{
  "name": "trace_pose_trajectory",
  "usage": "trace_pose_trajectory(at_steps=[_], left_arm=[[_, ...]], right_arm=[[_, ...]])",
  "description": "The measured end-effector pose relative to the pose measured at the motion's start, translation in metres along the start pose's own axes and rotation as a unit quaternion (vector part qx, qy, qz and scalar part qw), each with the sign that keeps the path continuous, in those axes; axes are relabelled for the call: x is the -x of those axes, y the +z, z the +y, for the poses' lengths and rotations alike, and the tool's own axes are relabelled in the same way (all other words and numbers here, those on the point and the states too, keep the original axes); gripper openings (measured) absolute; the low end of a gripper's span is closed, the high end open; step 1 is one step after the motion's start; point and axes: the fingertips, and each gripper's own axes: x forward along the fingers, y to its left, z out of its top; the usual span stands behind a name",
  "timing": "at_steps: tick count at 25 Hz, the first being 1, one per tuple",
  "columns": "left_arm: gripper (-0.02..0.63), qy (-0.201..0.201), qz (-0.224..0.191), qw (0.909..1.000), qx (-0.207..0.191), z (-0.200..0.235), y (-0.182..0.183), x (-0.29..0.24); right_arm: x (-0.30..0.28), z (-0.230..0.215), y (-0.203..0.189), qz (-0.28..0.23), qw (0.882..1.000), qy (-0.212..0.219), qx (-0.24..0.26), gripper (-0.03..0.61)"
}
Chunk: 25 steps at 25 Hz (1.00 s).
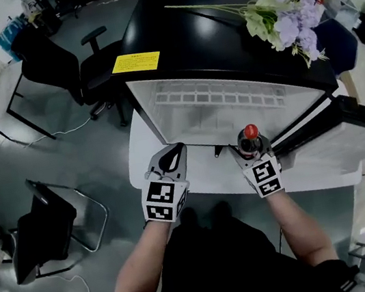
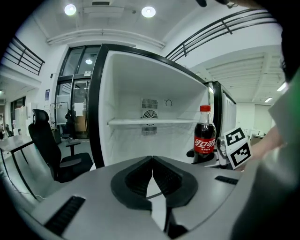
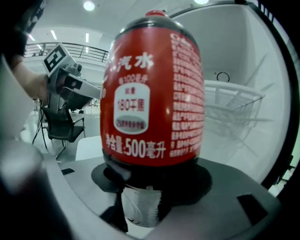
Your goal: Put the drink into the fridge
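nearby, office chair [image 1: 93,61] beside open fridge [image 1: 184,30], flowers [image 1: 285,19] atop

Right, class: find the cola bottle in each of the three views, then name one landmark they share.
Head view: cola bottle right of centre, upright before the open fridge.
Left gripper view: right of centre, small, upright.
Right gripper view: fills the middle, close up.
Shared landmark: the fridge's white inside, beyond the bottle in every view.

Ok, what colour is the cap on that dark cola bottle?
Red. The dark cola bottle's screw cap shows best in the left gripper view.
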Motion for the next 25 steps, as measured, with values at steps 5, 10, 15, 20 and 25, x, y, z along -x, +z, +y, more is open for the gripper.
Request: trace_pose_trajectory(at_steps=[5, 10, 15, 20, 25], left_arm=[[0.018, 0.022, 0.002, 0.9997, 0.013, 0.003, -0.011, -0.012], [0.018, 0.035, 0.001, 0.9991, 0.022, 0.015, -0.018, -0.018], [0.018, 0.048, 0.008, 0.9980, 0.040, 0.032, -0.028, -0.022], [0.018, 0.053, 0.015, 0.9969, 0.057, 0.045, -0.036, -0.023], [0.018, 0.055, 0.019, 0.9958, 0.070, 0.056, -0.036, -0.021]], right_arm=[[-0.033, -0.010, -0.012, 0.025, 0.999, 0.017, 0.030, 0.262], [-0.062, -0.006, -0.020, 0.044, 0.996, 0.042, 0.069, 0.262], [-0.083, -0.006, -0.037, 0.092, 0.988, 0.051, 0.114, 0.262], [-0.094, -0.003, -0.045, 0.118, 0.981, 0.063, 0.141, 0.264], [-0.104, 0.006, -0.043, 0.122, 0.971, 0.078, 0.190, 0.267]])
